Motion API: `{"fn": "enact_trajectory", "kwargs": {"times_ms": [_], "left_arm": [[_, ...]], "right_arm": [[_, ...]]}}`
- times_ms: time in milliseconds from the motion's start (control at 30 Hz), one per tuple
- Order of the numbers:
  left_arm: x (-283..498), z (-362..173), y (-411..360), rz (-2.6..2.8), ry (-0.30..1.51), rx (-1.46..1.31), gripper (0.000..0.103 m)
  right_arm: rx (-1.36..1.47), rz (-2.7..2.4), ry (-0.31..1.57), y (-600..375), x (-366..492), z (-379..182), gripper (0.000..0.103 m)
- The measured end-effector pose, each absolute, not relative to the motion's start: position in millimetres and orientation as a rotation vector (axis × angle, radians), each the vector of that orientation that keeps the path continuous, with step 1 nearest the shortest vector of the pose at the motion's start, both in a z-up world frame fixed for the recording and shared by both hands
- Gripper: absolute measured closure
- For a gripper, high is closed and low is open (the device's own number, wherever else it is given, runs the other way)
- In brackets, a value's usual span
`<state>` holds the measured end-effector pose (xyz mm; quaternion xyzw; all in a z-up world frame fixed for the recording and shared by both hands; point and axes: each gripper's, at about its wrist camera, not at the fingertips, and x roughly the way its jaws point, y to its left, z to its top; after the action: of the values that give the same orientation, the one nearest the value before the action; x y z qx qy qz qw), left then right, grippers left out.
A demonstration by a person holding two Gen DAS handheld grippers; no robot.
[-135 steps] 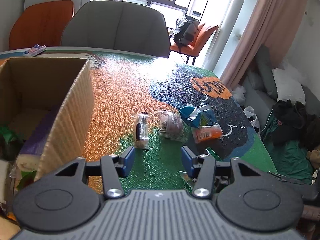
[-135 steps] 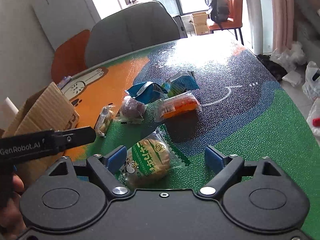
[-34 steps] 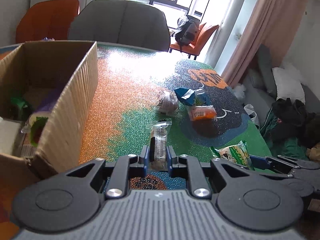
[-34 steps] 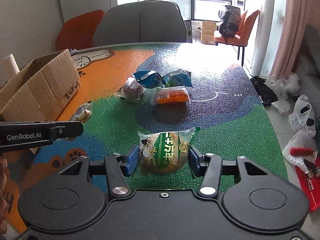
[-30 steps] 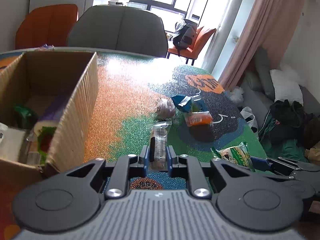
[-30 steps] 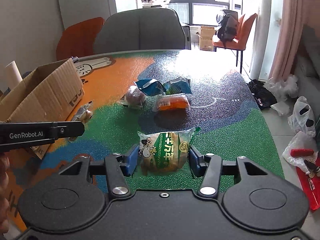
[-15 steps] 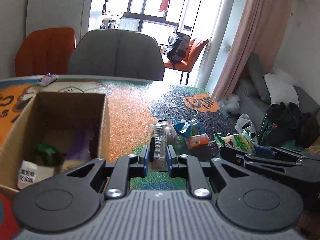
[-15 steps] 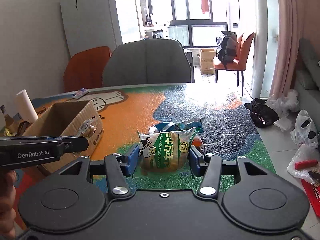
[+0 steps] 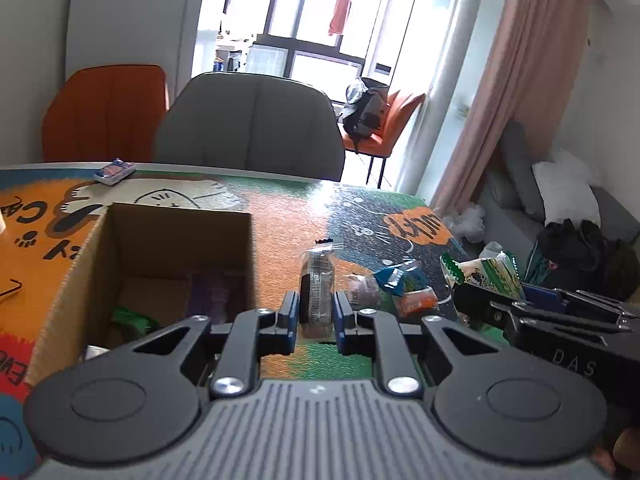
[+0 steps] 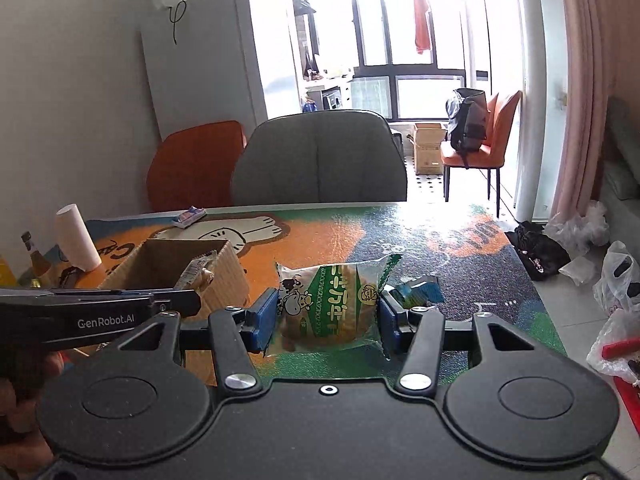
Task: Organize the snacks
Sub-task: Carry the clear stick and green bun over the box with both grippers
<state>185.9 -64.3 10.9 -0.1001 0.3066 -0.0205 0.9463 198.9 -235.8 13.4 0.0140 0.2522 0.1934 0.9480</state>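
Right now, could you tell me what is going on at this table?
A person is sorting snacks with a hand-held tool in each hand. The left tool is clamped on a slim dark snack in a clear wrapper, raised beside the open cardboard box, which already holds a few items. The right tool grips a green-wrapped bun above the table. A few more packets lie on the mat.

Both claws point slightly downward side by side, the left claw clamped narrow, the right claw clamped wider.
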Motion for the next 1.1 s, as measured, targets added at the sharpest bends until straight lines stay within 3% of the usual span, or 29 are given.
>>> {"fn": "enact_trajectory", "kwargs": {"times_ms": [700, 1100], "left_arm": [[161.0, 17.6, 46.9, 0.175, 0.614, -0.289, 0.086], [166.6, 10.6, 68.7, 0.175, 0.626, -0.326, 0.086]], "right_arm": [[-0.021, 0.621, 0.506, -129.3, 211.5, 23.0, 0.053], [-0.034, 0.675, 0.535, -103.6, 217.9, 19.3, 0.053]]}}
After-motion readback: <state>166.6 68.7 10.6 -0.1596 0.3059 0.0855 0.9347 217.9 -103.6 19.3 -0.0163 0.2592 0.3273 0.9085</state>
